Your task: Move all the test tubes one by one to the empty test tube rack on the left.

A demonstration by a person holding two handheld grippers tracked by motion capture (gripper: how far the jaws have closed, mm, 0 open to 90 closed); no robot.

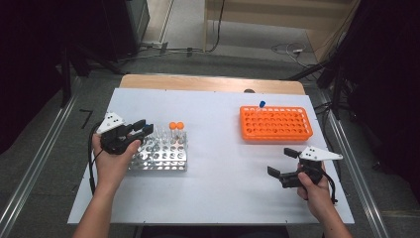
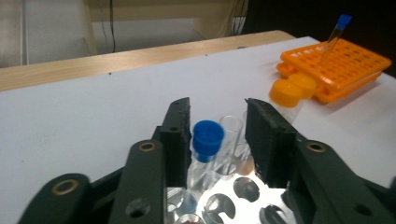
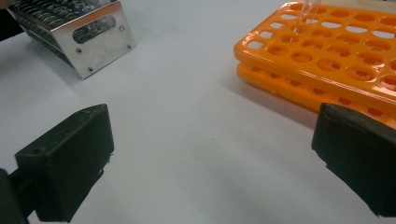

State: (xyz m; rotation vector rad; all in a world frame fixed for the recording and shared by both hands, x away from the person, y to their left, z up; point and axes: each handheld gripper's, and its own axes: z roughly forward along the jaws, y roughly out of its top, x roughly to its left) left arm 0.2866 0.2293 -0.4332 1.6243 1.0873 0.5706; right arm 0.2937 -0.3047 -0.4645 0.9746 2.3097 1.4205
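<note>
My left gripper (image 2: 218,140) sits over the shiny metal test-tube rack (image 1: 161,154) at the left of the white table (image 1: 218,183), and its two black jaws stand a little apart on either side of a clear tube with a blue cap (image 2: 205,144). The blue-capped tube stands upright in the rack, close against the left jaw as that camera shows it, with a clear gap to the other jaw, so the pads are not pressing on it from both sides. Open-topped clear tubes (image 2: 233,140) stand just behind it, and two clear tubes with orange caps (image 2: 292,91) rise at the rack's far side. My right gripper (image 1: 284,162) hangs low over bare table near the front right, well apart from the metal rack, its jaws spread wide with nothing between them. Beyond it lies the flat orange plastic rack (image 1: 276,123), where one thin tube with a blue cap (image 1: 261,105) leans in a hole at the far edge.
</note>
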